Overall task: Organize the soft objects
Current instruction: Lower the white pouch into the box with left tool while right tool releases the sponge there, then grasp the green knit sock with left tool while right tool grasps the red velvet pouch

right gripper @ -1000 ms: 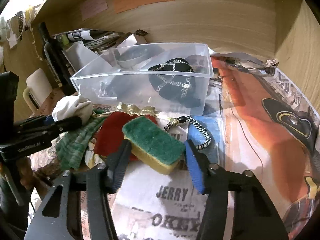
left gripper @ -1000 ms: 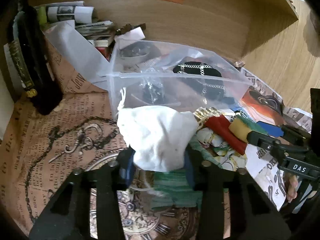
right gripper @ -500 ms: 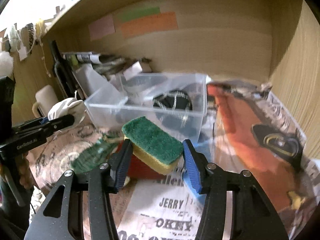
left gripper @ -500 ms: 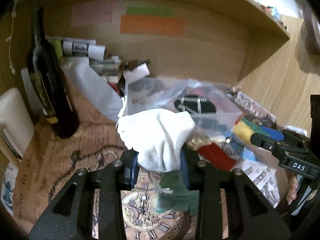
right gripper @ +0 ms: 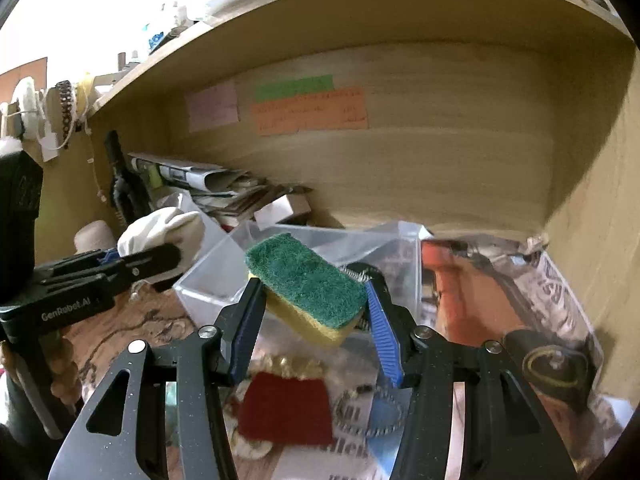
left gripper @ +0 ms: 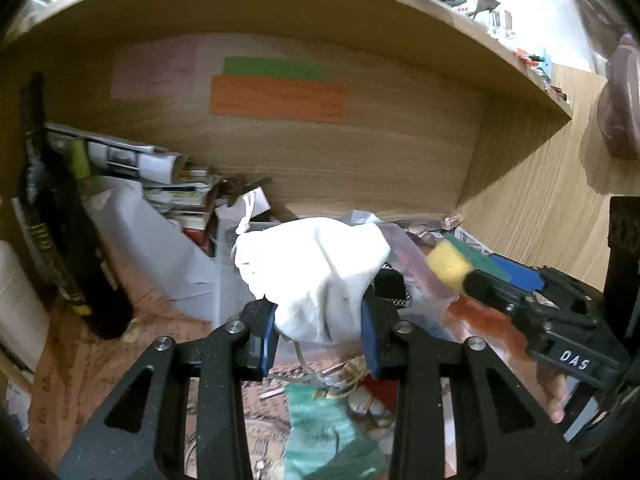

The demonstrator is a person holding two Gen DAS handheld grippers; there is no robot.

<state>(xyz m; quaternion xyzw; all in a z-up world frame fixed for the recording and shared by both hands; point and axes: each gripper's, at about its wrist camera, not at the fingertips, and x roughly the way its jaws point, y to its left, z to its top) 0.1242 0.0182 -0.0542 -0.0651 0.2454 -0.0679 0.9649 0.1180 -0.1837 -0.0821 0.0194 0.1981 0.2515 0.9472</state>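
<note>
1. Left wrist view: your left gripper [left gripper: 318, 332] is clamped on a white pouch [left gripper: 316, 276], which bulges up between its blue pads; a drawstring hangs off its upper left.
2. Just behind the pouch stands a clear bin [left gripper: 230, 276]. Below the claw lies a green cloth [left gripper: 328, 436].
3. Far left of the claw stands a dark bottle [left gripper: 60, 240]. To the right, your right gripper [left gripper: 480, 278] shows with the sponge [left gripper: 448, 266] in it.
4. Right wrist view: your right gripper [right gripper: 314, 328] is clamped on the sponge [right gripper: 306, 280], green side up, tilted, held clear of the table.
5. The bin [right gripper: 212, 284] sits just behind the sponge. A red cloth [right gripper: 284, 408] and a beaded cord [right gripper: 370, 412] lie below the claw.
6. Left of the claw, your left gripper [right gripper: 160, 256] grips the pouch [right gripper: 160, 228].
</note>
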